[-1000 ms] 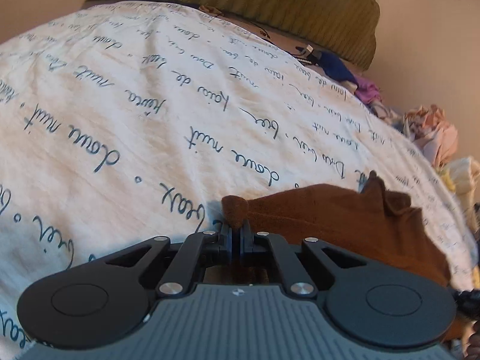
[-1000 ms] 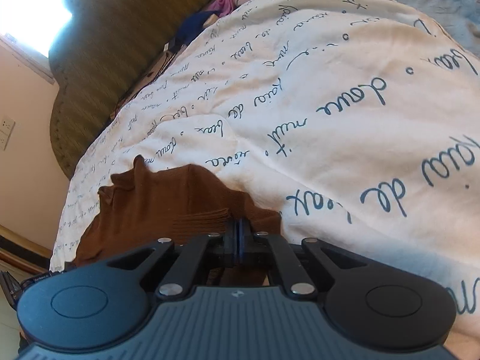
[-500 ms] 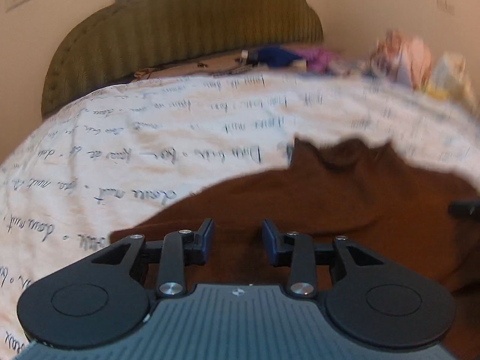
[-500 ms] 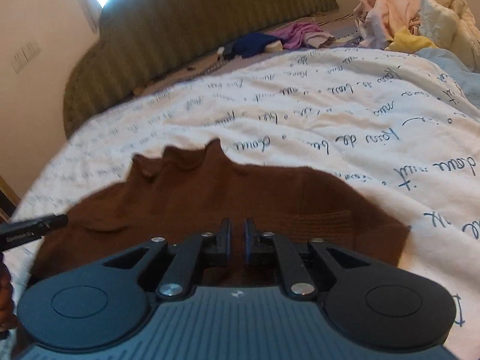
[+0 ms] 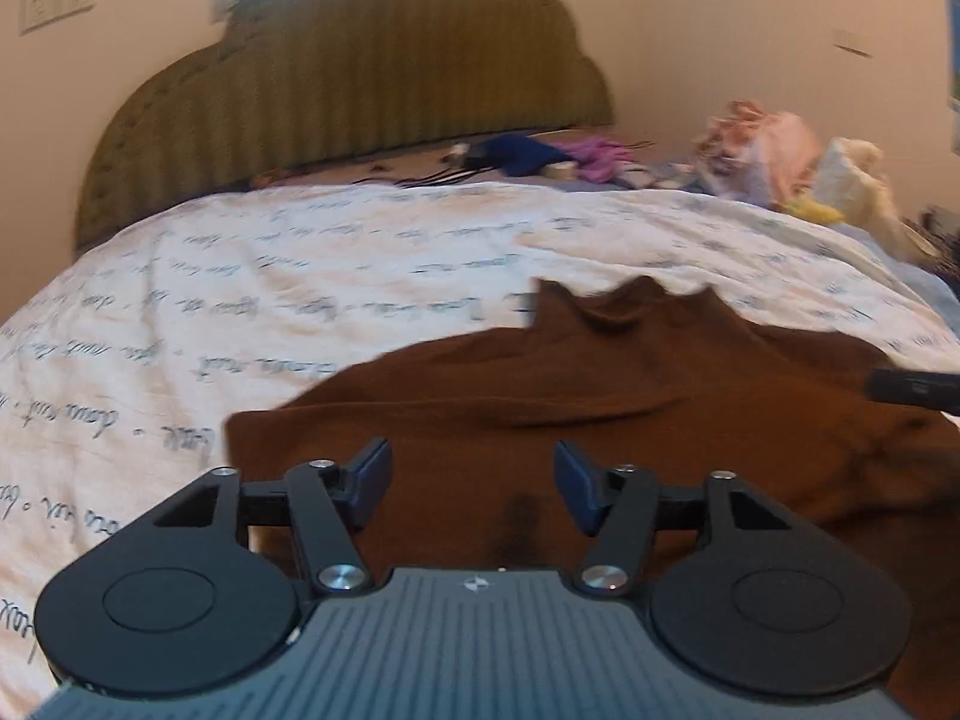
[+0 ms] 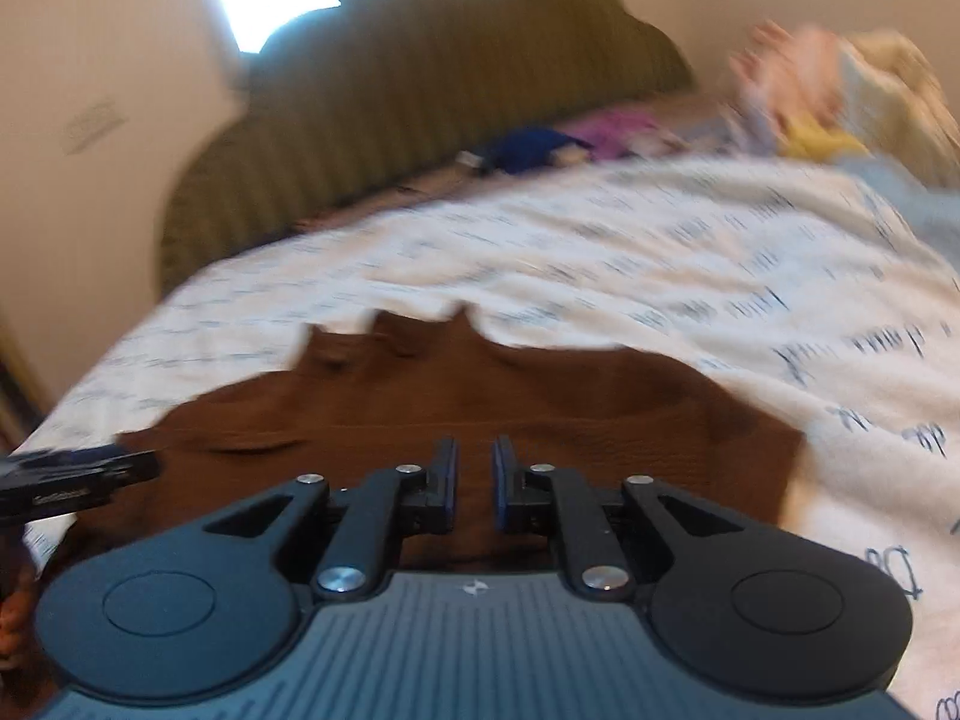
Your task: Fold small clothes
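The script-printed bedspread point(image 5: 300, 276) spreads before me, the brown garment point(image 5: 600, 396) lying flat on its near part. My left gripper point(image 5: 471, 489) gapes wide above the cloth; my right gripper point(image 6: 474, 480) is narrowly parted, seemingly holding nothing through the blur.

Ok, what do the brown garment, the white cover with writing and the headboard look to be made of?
Brown garment: a soft matte knit, likely cotton or wool blend; a ribbed band shows in the right wrist view. White cover: matte woven fabric, probably cotton, with creases and printed blue script. Headboard: olive upholstery with vertical padded channels, possibly velvet or corduroy; blur leaves this open.
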Action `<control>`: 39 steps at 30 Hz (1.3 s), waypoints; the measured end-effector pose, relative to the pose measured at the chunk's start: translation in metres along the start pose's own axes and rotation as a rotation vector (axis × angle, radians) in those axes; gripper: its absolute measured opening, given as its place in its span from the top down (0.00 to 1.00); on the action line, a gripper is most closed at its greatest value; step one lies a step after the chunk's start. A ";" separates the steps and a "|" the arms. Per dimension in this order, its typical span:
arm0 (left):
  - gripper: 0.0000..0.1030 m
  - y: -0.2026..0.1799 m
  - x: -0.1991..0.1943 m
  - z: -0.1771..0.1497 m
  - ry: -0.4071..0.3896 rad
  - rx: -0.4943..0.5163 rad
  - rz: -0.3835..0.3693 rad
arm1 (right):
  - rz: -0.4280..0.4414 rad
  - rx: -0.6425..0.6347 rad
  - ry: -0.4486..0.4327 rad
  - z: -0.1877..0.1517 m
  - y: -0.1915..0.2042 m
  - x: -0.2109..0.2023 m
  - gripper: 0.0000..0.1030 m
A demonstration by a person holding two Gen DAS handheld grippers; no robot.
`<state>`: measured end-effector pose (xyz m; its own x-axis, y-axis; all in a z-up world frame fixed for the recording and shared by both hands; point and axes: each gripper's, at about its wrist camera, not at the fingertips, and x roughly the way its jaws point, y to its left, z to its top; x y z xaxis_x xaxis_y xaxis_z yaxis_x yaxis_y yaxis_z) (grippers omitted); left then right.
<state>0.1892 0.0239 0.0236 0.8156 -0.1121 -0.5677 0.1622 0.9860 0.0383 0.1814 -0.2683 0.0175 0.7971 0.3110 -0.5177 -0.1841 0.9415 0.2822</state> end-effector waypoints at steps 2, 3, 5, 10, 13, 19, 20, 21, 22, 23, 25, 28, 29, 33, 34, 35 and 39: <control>0.38 -0.010 0.016 -0.011 0.074 0.027 -0.007 | -0.051 -0.023 0.098 -0.009 0.000 0.021 0.73; 0.36 -0.009 0.025 -0.017 0.104 0.022 0.002 | -0.073 -0.046 0.117 -0.016 -0.005 0.030 0.73; 0.33 -0.001 0.028 -0.024 0.069 0.013 -0.018 | -0.032 -0.069 0.059 -0.024 -0.023 0.028 0.73; 0.32 -0.005 0.030 -0.022 0.072 0.051 0.016 | -0.006 0.052 0.075 -0.015 -0.044 0.025 0.79; 0.41 -0.010 0.000 -0.024 0.085 0.033 0.038 | -0.112 0.039 0.097 -0.011 -0.005 -0.004 0.76; 0.31 -0.014 -0.042 -0.061 0.142 -0.004 -0.052 | -0.087 -0.067 0.144 -0.070 0.038 -0.028 0.42; 0.28 -0.013 -0.041 -0.069 0.127 0.011 -0.034 | -0.090 -0.132 0.083 -0.082 0.038 -0.032 0.42; 0.26 -0.012 -0.042 -0.074 0.105 0.016 -0.030 | -0.084 -0.113 0.080 -0.082 0.034 -0.033 0.42; 0.26 -0.009 -0.042 -0.072 0.111 -0.002 -0.036 | -0.095 -0.071 0.087 -0.078 0.030 -0.034 0.42; 0.26 -0.007 -0.042 -0.070 0.122 -0.017 -0.025 | -0.133 -0.063 0.093 -0.074 0.029 -0.035 0.42; 0.26 -0.007 -0.043 -0.072 0.119 -0.004 -0.025 | -0.208 -0.053 0.103 -0.072 0.027 -0.041 0.42; 0.25 -0.006 -0.044 -0.075 0.108 -0.015 -0.035 | -0.173 0.032 0.086 -0.077 0.033 -0.065 0.42; 0.24 -0.007 -0.043 -0.075 0.109 -0.022 -0.034 | -0.154 0.048 0.090 -0.082 0.036 -0.068 0.42; 0.21 -0.013 -0.041 -0.072 0.122 -0.007 -0.008 | -0.189 -0.093 0.071 -0.104 0.046 -0.064 0.39; 0.22 -0.015 -0.045 -0.070 0.130 -0.007 0.012 | -0.191 -0.080 0.078 -0.100 0.044 -0.065 0.39; 0.26 -0.016 -0.053 -0.069 0.143 -0.009 0.021 | -0.216 -0.083 0.095 -0.096 0.046 -0.067 0.39; 0.18 -0.018 -0.101 -0.080 0.142 -0.055 -0.045 | -0.205 -0.030 0.081 -0.093 0.063 -0.103 0.36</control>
<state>0.0596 0.0271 0.0143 0.7207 -0.1413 -0.6787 0.1626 0.9862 -0.0327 0.0338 -0.2287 0.0132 0.7712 0.1212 -0.6250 -0.0414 0.9892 0.1408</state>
